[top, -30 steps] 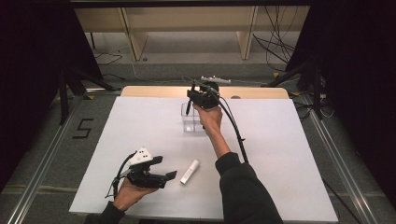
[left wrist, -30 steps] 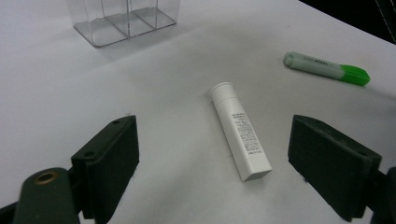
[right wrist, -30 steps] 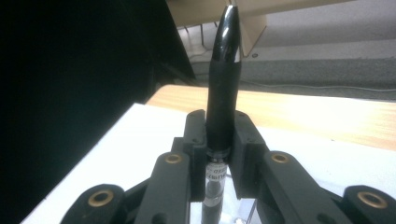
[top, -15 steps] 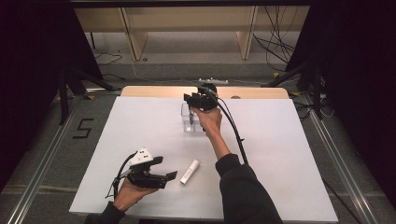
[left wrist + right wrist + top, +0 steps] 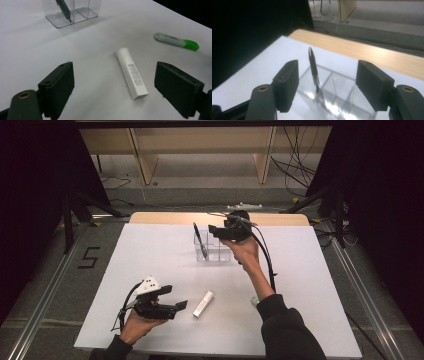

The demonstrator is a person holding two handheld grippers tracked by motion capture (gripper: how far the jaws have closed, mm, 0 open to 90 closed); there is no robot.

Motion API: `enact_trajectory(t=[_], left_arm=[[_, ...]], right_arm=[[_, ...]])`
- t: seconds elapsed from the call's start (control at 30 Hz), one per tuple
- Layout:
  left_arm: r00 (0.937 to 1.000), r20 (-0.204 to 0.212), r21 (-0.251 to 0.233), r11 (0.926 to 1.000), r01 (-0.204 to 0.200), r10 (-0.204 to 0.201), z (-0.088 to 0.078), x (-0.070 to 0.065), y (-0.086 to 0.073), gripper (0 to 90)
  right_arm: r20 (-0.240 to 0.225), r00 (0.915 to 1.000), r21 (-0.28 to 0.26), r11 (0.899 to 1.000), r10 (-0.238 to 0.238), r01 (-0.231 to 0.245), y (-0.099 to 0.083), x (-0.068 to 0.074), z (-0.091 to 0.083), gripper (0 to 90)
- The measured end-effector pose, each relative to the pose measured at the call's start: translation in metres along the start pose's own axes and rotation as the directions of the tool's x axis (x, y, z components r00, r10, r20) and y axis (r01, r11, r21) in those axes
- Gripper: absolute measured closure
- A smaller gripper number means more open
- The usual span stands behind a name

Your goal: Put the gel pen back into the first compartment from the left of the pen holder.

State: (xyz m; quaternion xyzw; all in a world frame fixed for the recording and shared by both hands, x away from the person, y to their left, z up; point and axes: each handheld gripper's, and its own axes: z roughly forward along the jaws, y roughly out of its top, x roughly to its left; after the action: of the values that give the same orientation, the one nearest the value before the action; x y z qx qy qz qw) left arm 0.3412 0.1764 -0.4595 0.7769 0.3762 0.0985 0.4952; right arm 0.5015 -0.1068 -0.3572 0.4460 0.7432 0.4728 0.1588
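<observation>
Broadly, scene: a person worked two hand-held grippers over a white table point(image 5: 150, 265), sorting writing things into a clear organizer point(image 5: 214, 247)
Table: its bare white top carried the organizer at the far middle, with the loose items well apart from it nearer the person
Organizer: a light, see-through box with dividers; a knock from the right gripper point(image 5: 220, 231) just beside it could have slid or tipped it
Right gripper: its jaws had just been opening and stood apart with nothing pressed between them; a careless pull-away risked catching the pen
Left gripper: the left gripper point(image 5: 115, 82) rested low near the table's near edge, jaws spread wide and empty, framing the tube without touching it
White tube: the white tube point(image 5: 131, 73) lay flat between those jaws; being round, it could have rolled aside if one pad met it first
Pen: the dark pen point(image 5: 314, 70) stood leaning in the organizer's end compartment, top above the rim; a brush there might have levered it out
Highlighter: the green highlighter point(image 5: 177, 41) lay well off to the side, likely unaffected
</observation>
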Motion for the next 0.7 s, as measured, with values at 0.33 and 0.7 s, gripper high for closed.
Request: enact_trajectory(t=[0.33, 0.7], left_arm=[[0.9999, -0.006, -0.025, 0.9996, 0.011, -0.011, -0.004, 0.006, 0.0, 16.0], [1.0, 0.0, -0.031, 0.9995, 0.001, -0.001, -0.004, 0.006, -0.001, 16.0]], right_arm=[[-0.02, 0.9996, 0.084, 0.996, -0.023, 0.024, -0.016, -0.013, -0.032, 30.6], [-0.031, 0.9979, 0.142, 0.988, -0.057, 0.061, -0.031, -0.014, -0.053, 29.1]])
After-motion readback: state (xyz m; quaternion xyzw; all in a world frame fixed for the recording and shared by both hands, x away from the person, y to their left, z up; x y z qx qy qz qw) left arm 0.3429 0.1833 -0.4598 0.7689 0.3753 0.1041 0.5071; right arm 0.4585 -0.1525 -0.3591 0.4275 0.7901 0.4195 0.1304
